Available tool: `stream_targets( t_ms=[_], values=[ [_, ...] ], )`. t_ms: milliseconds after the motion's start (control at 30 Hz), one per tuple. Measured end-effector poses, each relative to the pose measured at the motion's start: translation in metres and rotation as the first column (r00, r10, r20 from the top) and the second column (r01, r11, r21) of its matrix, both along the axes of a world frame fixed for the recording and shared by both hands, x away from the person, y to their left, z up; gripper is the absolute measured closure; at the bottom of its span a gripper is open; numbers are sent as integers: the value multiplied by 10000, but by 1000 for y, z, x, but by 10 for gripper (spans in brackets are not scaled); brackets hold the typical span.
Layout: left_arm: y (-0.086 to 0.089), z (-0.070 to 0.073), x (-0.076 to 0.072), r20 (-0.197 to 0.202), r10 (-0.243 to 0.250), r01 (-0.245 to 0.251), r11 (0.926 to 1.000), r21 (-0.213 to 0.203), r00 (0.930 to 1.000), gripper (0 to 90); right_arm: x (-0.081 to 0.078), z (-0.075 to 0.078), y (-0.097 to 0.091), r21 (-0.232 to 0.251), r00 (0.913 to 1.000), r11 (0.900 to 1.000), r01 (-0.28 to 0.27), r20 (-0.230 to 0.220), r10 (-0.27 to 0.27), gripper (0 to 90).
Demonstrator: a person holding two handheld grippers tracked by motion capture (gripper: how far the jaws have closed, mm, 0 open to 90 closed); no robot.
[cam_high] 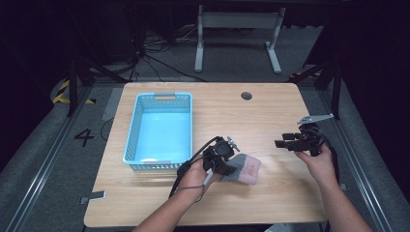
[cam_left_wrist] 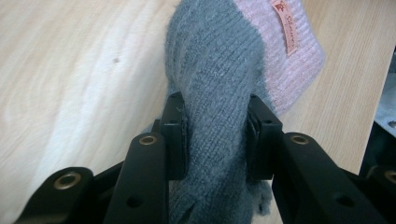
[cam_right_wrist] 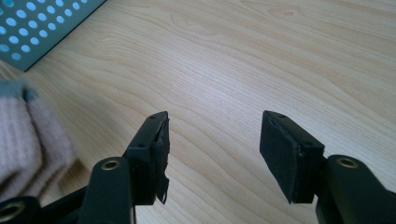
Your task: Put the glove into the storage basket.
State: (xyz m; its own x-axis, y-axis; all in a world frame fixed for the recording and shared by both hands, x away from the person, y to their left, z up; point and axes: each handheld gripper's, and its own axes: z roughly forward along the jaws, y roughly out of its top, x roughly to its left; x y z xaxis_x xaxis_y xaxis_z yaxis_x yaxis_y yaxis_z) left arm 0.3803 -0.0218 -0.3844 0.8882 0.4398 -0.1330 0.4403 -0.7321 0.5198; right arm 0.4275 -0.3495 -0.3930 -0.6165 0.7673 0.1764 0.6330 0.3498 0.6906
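Grey-pink knit sock | clamped by left hand-held gripper | right hand-held gripper released at 3 o'clock | bare worktop between | basket edge at 9

We see a knitted sock — fuzzy grey over most of its length, with a pale pink band at one end. A small pinkish label with red lettering is sewn on the pink part. The sock sits on the counter toward its near edge, between the two hands, its grey end bunched up and pinched in the left gripper — both pads press into the knit. The pink end stretches away from the gripper, touching or just above the wood. In the right gripper view the pink end shows at the left edge.
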Motion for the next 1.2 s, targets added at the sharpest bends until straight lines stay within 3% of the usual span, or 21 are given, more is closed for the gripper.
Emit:
stream_targets(
  t_ms=[233,533,967,1200],
  values=[
    [18,15,5,47,434,-432,9982,-410,9990,666,5,-4,2,-112,10000,9999,45,-48,-46,431],
    [47,44,17,308,1022,-995,9918,-799,9943,665,9,-9,4,-254,10000,9997,-2,-92,0,428],
    [77,64,31,446,1452,-1395,9839,-1114,9884,663,12,-17,7,-767,9994,9970,52,-339,-78,440],
    [102,74,43,600,1927,-1840,9747,-1265,9794,662,13,-18,10,-914,9998,9958,-22,-220,2,442]
  ],
)
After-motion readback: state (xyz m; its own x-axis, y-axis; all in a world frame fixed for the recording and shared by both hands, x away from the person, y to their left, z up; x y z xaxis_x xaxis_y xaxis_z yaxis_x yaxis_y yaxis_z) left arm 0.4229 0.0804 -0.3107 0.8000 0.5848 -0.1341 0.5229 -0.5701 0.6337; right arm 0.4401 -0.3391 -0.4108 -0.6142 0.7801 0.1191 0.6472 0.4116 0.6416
